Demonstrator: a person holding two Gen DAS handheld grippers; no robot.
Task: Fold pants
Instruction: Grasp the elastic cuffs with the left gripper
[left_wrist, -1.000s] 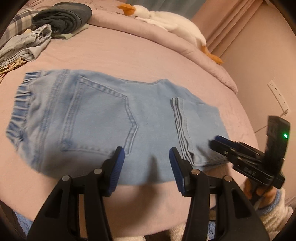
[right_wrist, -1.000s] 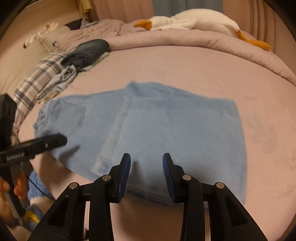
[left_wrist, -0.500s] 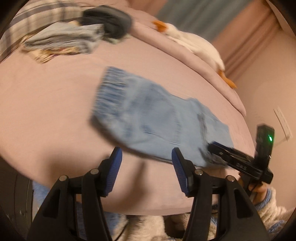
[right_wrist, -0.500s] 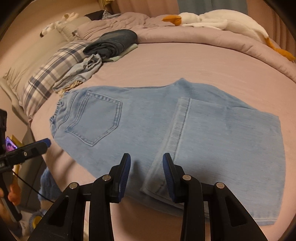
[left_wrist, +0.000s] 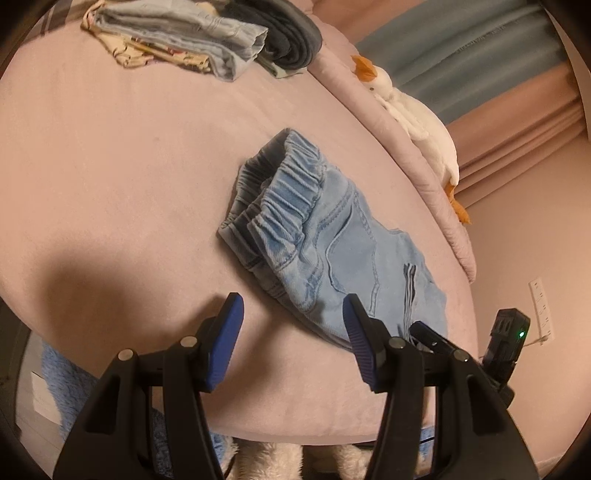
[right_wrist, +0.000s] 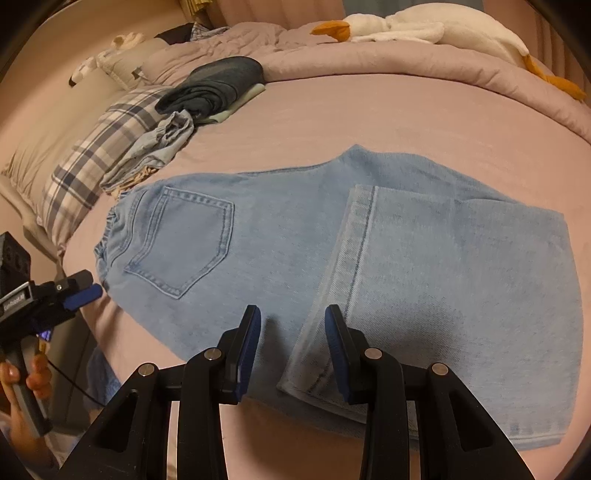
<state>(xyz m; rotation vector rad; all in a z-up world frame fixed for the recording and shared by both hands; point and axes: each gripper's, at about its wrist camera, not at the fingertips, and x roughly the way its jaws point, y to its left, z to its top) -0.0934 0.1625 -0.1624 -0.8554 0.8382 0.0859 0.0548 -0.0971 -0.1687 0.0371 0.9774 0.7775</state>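
The jeans (right_wrist: 369, 266) lie flat on the pink bed (right_wrist: 332, 110), folded once so the legs are doubled back over the upper part; the hem edge crosses the middle of the jeans, and the back pocket (right_wrist: 184, 240) faces up near the gathered waistband (left_wrist: 280, 192).

My right tongs (right_wrist: 292, 347) hover over the near edge of the jeans, right by the folded hem. Their blue pads stand apart with only air between them, pressing on nothing.

My left tongs (left_wrist: 293, 332) hang off the waistband end of the jeans, over bare bed just beside the near corner of the denim. Their pads stand wider apart, they have just been opening, and nothing is between them.

Beyond the jeans, toward the head of the bed, sits 1 pile of folded clothes (right_wrist: 218, 88) with a plaid pillow (right_wrist: 85, 162) beside it. A white stuffed goose (right_wrist: 424, 29) lies along the rolled blanket (right_wrist: 406, 70) at the far side of the jeans.
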